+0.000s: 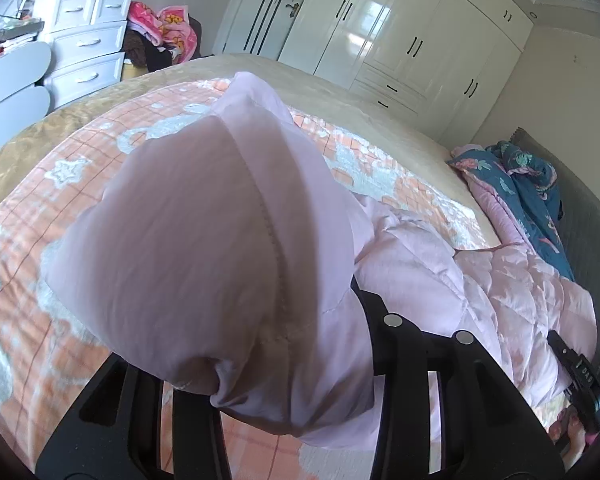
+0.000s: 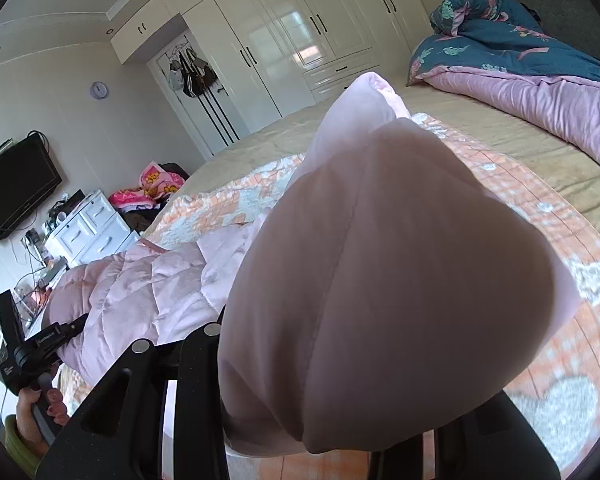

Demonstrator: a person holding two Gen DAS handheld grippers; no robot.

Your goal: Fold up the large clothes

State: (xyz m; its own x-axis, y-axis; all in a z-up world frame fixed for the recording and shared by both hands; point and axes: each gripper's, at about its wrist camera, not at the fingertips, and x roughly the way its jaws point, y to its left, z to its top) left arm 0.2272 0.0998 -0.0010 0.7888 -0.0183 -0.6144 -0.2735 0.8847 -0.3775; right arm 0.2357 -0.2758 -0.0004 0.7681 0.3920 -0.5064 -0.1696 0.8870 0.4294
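1. Left wrist view: pink fabric of the padded jacket point(image 1: 204, 240) billows straight ahead of the left gripper point(image 1: 284, 392) and hides the fingertips; the jaws stand narrowly apart, pinching a bunched fold of it between them. Beyond and to the right of the jaws the rest of the jacket trails down onto the bed point(image 1: 340, 92), over the orange checked blanket point(image 1: 28, 248). Far right of the jaws, the right gripper point(image 1: 580, 376) also meets the jacket's edge.

2. Right wrist view: the same jacket point(image 2: 400, 272) bulges directly in front of the right gripper point(image 2: 300, 420), whose jaws, close-set, pinch its fold; their tips are covered. Left of the jaws the quilted body of the jacket sags to the bed point(image 2: 500, 148). Further left, a hand point(image 2: 36, 412) holds the left gripper point(image 2: 72, 328), its tip at the jacket. A blue flowered quilt point(image 2: 520, 48) lies far beyond the jaws, upper right.
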